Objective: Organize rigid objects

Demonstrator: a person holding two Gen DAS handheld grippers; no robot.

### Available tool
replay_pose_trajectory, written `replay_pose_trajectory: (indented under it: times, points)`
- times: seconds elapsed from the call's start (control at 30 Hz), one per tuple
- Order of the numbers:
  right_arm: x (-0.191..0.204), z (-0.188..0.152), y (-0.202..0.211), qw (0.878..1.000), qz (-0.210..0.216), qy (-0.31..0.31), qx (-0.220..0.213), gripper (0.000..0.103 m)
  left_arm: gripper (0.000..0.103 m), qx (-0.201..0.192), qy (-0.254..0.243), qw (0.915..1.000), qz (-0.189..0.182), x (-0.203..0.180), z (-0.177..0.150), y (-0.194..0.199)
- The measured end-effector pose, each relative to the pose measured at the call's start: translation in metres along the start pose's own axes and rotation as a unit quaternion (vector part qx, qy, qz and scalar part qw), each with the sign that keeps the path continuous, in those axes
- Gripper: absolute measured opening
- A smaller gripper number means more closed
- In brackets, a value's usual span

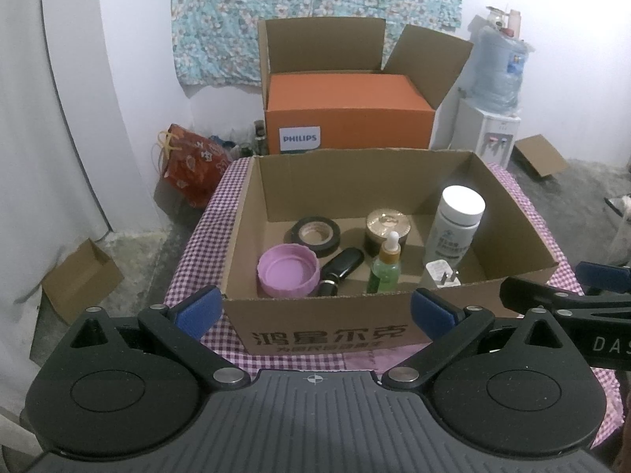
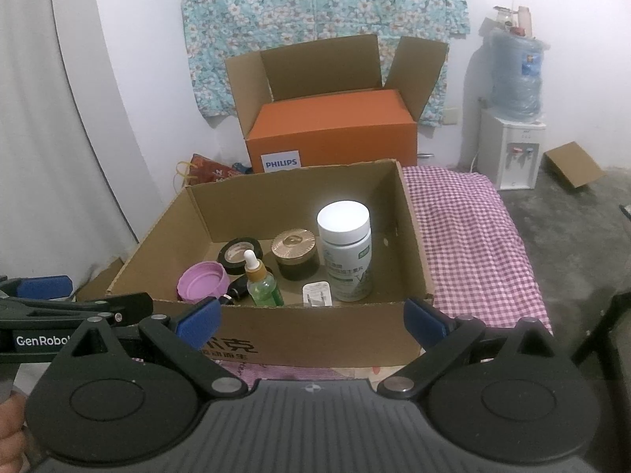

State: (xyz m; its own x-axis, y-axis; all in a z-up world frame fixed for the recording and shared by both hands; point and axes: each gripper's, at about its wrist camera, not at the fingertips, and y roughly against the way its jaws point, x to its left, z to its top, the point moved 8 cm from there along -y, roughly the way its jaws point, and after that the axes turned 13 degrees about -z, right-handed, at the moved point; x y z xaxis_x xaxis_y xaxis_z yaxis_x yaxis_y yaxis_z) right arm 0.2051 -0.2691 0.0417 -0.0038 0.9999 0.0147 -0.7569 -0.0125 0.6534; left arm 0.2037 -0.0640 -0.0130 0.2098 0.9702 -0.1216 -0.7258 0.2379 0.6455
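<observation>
box: an open cardboard box (image 1: 327, 327) is set on a checked cloth (image 2: 473, 228), with every small item gathered in its near half
left gripper (image 1: 315, 309): held spread wide and empty, just short of the near wall
right gripper (image 2: 311, 313): likewise spread, nothing pinched, to the right of the other
white bottle (image 2: 347, 252): upright at the right; judged light, stiff and smooth, best taken across the body below the cap
dropper bottle (image 1: 384, 270): upright near the middle; probably glass, so fragile and tippy, to be held low on the body
pink lid (image 1: 288, 272): near left, light, graspable by its rim
tape roll (image 1: 317, 234): lying flat behind the lid
</observation>
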Motion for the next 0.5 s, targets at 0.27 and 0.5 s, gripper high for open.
replay_pose_trajectory:
  times: [0.27, 0.5]
  points:
    - [0.0, -0.0001, -0.0001, 1.0, 0.0, 0.0, 0.0, 0.101, 0.102, 0.002, 0.001, 1.0, -0.002, 0.0005, -0.0007, -0.0005]
    - [-0.0001, -0.0003, 0.0001, 1.0, 0.0, 0.0, 0.0, 0.101, 0.102, 0.003, 0.0, 1.0, -0.003, 0.0014, -0.0008, -0.0003]
